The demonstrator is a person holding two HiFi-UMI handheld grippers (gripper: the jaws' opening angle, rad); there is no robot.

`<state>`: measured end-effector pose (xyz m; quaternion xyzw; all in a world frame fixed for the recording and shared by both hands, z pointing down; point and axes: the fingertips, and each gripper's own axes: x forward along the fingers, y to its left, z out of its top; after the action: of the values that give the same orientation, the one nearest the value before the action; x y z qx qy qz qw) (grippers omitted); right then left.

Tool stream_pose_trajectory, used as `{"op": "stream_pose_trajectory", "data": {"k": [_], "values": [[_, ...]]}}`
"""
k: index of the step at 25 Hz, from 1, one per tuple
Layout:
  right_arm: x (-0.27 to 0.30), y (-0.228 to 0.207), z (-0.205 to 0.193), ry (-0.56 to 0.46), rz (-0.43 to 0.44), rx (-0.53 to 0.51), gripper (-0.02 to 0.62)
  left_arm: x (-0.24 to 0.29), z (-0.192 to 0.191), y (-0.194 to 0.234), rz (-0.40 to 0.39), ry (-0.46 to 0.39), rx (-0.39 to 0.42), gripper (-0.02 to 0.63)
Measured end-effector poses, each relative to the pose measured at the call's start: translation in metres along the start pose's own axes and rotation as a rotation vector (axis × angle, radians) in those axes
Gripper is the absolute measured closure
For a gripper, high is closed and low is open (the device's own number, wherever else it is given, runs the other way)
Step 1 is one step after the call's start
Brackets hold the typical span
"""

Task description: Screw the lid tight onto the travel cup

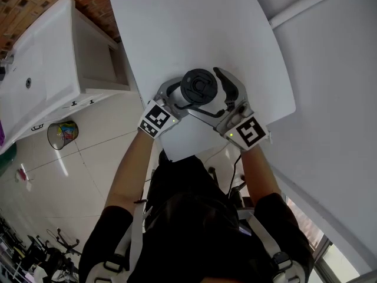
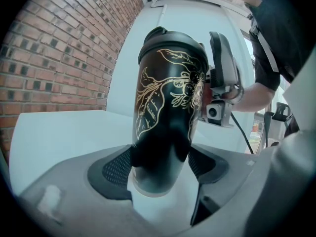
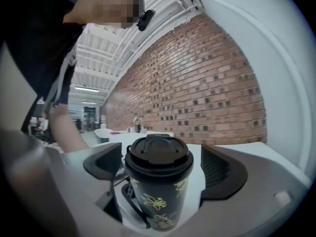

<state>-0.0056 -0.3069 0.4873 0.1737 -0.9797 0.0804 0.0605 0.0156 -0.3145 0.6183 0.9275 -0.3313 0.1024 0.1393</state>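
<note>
A black travel cup [image 2: 165, 107] with a gold flower pattern stands on the white table [image 1: 177, 16], its black lid [image 3: 158, 154] sitting on top. In the head view the lid [image 1: 199, 87] shows from above, between both grippers. My left gripper [image 2: 160, 168] is shut on the cup's lower body, and both pads [image 2: 114, 169] press its sides. My right gripper [image 3: 160, 169] is open around the lid, with a small gap between each pad [image 3: 223, 171] and the rim. The left gripper [image 1: 177, 99] comes in from the left, the right gripper [image 1: 215, 99] from the right.
The cup stands near the table's front edge [image 1: 194, 149], close to my body. A white counter [image 1: 53, 58] runs along the left, with a wire bin [image 1: 63, 133] on the floor below it. A brick wall [image 3: 212, 83] stands behind.
</note>
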Motion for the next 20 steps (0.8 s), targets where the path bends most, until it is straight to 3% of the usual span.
{"op": "stream_pose_trajectory", "data": {"k": [2,4,7,11,20], "values": [[0.007,0.005,-0.002,0.08,0.186,-0.046,0.095,0.0,0.0,0.0,-0.001,0.001,0.0,0.244],[0.015,0.01,-0.007,0.157,0.321,-0.134,0.078,0.0,-0.001,0.0,-0.004,0.003,-0.003,0.245],[0.024,0.013,-0.01,0.198,0.39,-0.195,0.08,0.001,-0.004,-0.001,-0.007,0.008,-0.009,0.245],[0.032,0.018,-0.008,0.17,0.375,-0.194,0.081,0.001,-0.001,-0.001,-0.004,0.003,-0.003,0.245],[0.033,0.011,0.001,0.063,0.205,-0.139,0.097,0.0,0.0,-0.001,-0.005,0.001,0.001,0.245]]}}
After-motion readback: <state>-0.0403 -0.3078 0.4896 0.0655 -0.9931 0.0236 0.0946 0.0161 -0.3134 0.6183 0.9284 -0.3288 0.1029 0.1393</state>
